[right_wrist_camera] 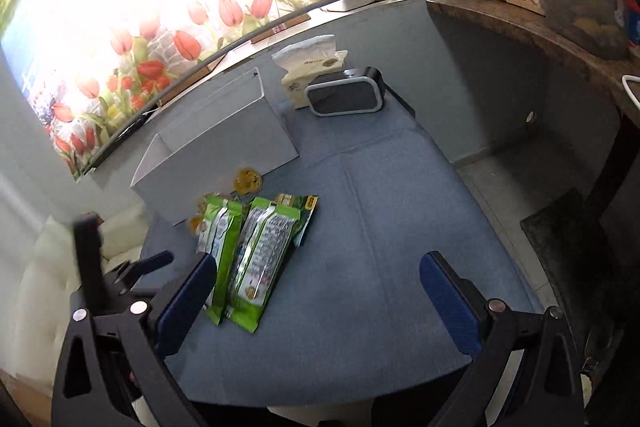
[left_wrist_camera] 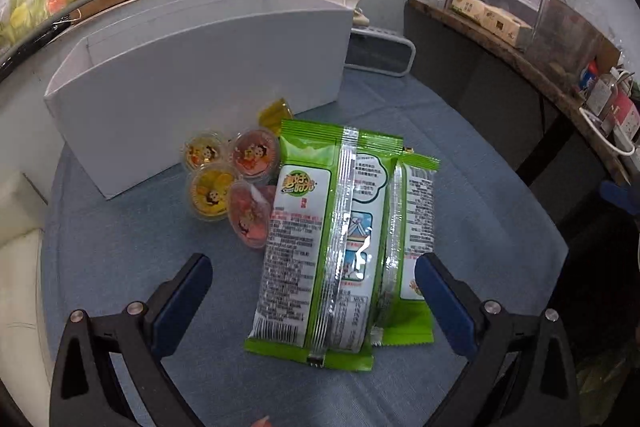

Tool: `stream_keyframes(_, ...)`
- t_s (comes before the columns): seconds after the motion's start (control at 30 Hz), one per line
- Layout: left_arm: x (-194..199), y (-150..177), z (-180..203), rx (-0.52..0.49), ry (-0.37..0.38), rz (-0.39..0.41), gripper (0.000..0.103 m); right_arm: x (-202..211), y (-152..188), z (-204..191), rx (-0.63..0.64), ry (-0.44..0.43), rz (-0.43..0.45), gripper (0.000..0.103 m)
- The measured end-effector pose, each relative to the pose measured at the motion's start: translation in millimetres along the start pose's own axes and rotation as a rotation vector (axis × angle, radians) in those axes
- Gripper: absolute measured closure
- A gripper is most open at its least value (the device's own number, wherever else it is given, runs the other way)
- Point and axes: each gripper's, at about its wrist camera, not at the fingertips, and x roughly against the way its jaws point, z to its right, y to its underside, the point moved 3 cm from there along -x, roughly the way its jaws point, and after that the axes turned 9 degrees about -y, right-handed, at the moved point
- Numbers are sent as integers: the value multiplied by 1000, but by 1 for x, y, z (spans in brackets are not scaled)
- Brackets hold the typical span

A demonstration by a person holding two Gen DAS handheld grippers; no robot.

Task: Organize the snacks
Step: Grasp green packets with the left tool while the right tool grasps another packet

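Much of the scene was hard to read. In the right wrist view the upper left of the frame was washed out by glare over the tulip-printed window covering (right_wrist_camera: 168, 43), and the small round jelly cups (right_wrist_camera: 199, 217) at centre left were mostly hidden behind the green foil snack packets (right_wrist_camera: 260, 259). In the left wrist view one yellow jelly cup (left_wrist_camera: 275, 111) near the middle of the frame was half covered by the top edge of the large green-and-white snack packet (left_wrist_camera: 320, 239), and a second, narrower green packet (left_wrist_camera: 412, 227) was partly tucked beneath it at centre right. The print on the packets was too small to make out.

The open-topped white cardboard box (left_wrist_camera: 200, 83) stood in the upper left of that frame, at the back of the blue cloth-covered table (left_wrist_camera: 120, 247); its inside was not visible from either camera, so its contents could not be told. Four clear cups with orange and red cartoon lids (left_wrist_camera: 224, 179) sat on the cloth just in front of the box, touching one another and the large packet.

The left gripper (left_wrist_camera: 314, 267), at the bottom of the frame, had its blue-padded jaws spread wide with the packets lying between them, untouched. The right gripper (right_wrist_camera: 316, 267) was likewise fully spread and held nothing, above bare cloth right of the packets. A grey-rimmed black speaker (right_wrist_camera: 344, 95) and a tissue pack (right_wrist_camera: 308, 67) sat at upper centre.
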Motion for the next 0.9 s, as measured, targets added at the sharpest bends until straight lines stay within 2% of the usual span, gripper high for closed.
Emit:
stream_keyframes(0.17,-16,-5,6,-25,26,-42,0,14,13,-5,46,23,-3,0)
stream_keyframes(0.23,-21,-9,5,-30,17,-58,7,16,16,-6,59,32,-7,0)
stream_keyframes(0.27,-25,-8,4,-26,14,-71,17,17,18,-6,62,37,-9,0)
stream_keyframes(0.37,-31,-7,2,-15,45,-96,32,17,18,-6,54,25,-13,0)
stream_keyframes(0.53,-25,-7,-1,-17,48,-67,36,13,19,-8,47,15,-18,0)
stream_keyframes(0.7,-3,-3,-6,-11,54,-34,38,4,22,-10,37,16,-35,0)
stream_keyframes(0.9,30,4,-26,41,33,18,38,-30,23,-20,8,44,-87,0)
